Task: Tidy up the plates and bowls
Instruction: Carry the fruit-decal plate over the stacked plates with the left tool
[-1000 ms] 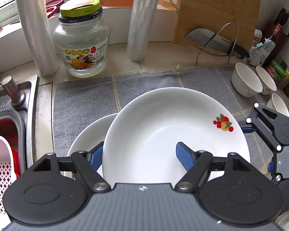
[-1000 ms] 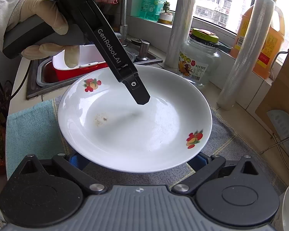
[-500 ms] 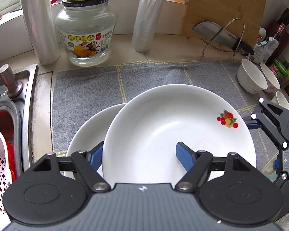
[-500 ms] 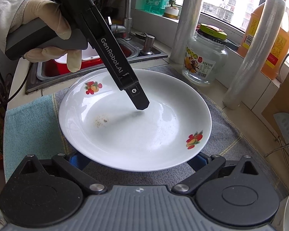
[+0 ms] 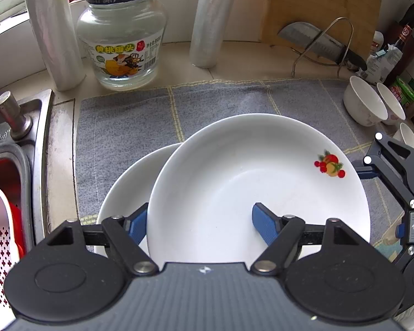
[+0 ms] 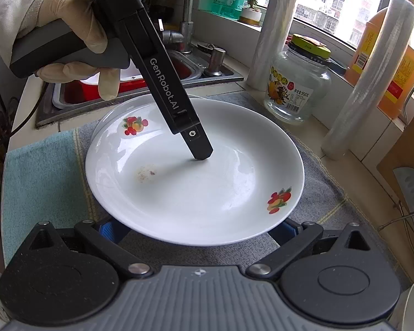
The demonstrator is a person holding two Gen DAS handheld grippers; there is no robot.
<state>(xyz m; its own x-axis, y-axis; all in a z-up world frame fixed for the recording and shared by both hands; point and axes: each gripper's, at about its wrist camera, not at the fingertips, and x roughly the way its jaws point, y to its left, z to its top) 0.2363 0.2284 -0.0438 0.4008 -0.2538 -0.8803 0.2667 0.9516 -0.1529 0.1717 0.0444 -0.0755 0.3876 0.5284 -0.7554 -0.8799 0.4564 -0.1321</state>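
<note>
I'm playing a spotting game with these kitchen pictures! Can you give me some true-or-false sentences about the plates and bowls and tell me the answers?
1. The left gripper pinches the rim of the white fruit-painted plate. True.
2. That plate is all alone on the grey cloth. False: a second white plate lies partly under it.
3. The small white bowls sit inside the sink. False: they stand at the cloth's far right edge.
4. A glass jar with a green lid stands behind the cloth. True.
5. The plate has a small brownish smudge. True.
</note>
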